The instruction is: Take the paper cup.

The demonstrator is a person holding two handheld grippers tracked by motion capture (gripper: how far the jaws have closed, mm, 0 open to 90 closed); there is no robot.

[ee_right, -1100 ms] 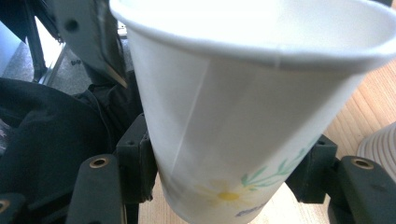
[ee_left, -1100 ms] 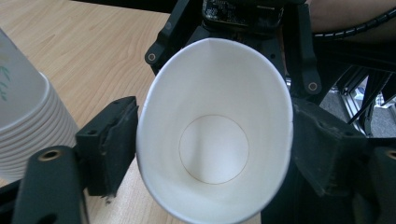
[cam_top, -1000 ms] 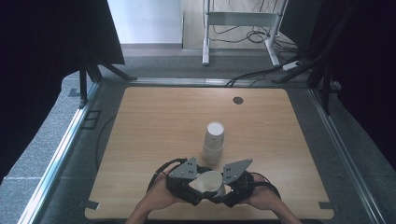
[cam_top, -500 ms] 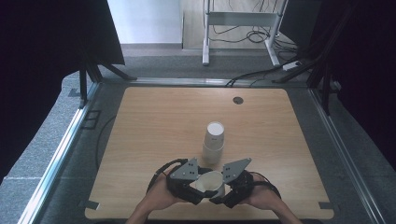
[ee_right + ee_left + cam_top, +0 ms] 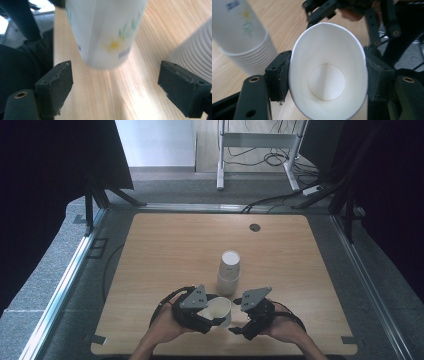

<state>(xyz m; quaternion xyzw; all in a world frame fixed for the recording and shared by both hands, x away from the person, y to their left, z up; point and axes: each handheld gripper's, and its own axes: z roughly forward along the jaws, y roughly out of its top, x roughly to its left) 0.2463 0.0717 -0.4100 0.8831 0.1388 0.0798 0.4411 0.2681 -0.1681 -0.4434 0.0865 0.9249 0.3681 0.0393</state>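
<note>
Paper cup [image 5: 327, 72], a single white one, sits squeezed between the pads of the left gripper [image 5: 205, 312], its mouth pressed into an oval in the left gripper view, with the round base visible inside. It is held just in front of the stack of cups [image 5: 228, 272], on the person's side of it, above the near edge of the wooden table [image 5: 165, 250]. The cup's outside carries a small flower print in yellow and green and some blue lettering, seen in the right gripper view, but the letters are too blurred to read; the stack shows the same kind of print in the left gripper view, equally unreadable. The right gripper [image 5: 239, 326] is just beside the cup, to the right of the stack's near side; its jaws have just been opening and now stand wide, both pads clear of the cup's bottom end, which hangs between and beyond them. A second ago that gripper was closed against the cup together with the left one; now the left gripper alone holds it. The stack has not moved.
</note>
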